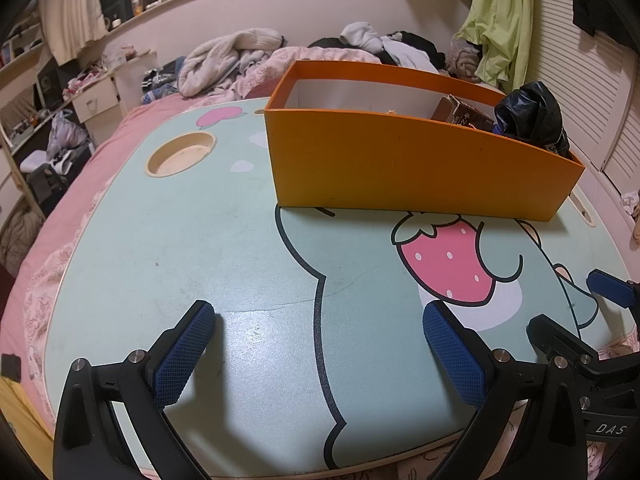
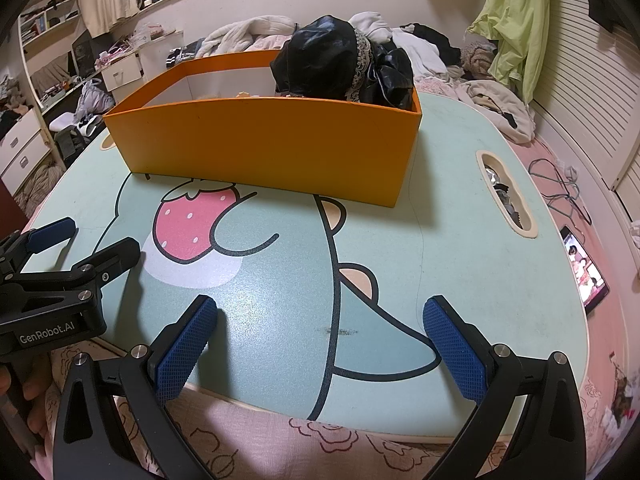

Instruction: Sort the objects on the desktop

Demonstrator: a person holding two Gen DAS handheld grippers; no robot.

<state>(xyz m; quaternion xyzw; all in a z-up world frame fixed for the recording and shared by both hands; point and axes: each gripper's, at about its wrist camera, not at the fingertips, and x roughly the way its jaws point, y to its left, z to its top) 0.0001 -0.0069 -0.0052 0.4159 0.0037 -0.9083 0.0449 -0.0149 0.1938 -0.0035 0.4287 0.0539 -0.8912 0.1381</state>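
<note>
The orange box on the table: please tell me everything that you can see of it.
The orange box is long, rectangular and open on top, orange outside and white inside, seemingly stiff card. It stands upright on the mint cartoon table, towards the back. At one end a crumpled black bag rises above its rim; a brown carton lies inside. Neither hand-held gripper touches it.

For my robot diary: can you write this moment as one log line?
left gripper: open, empty | right gripper: open, empty | orange box: on lap table, holds black bag
</note>
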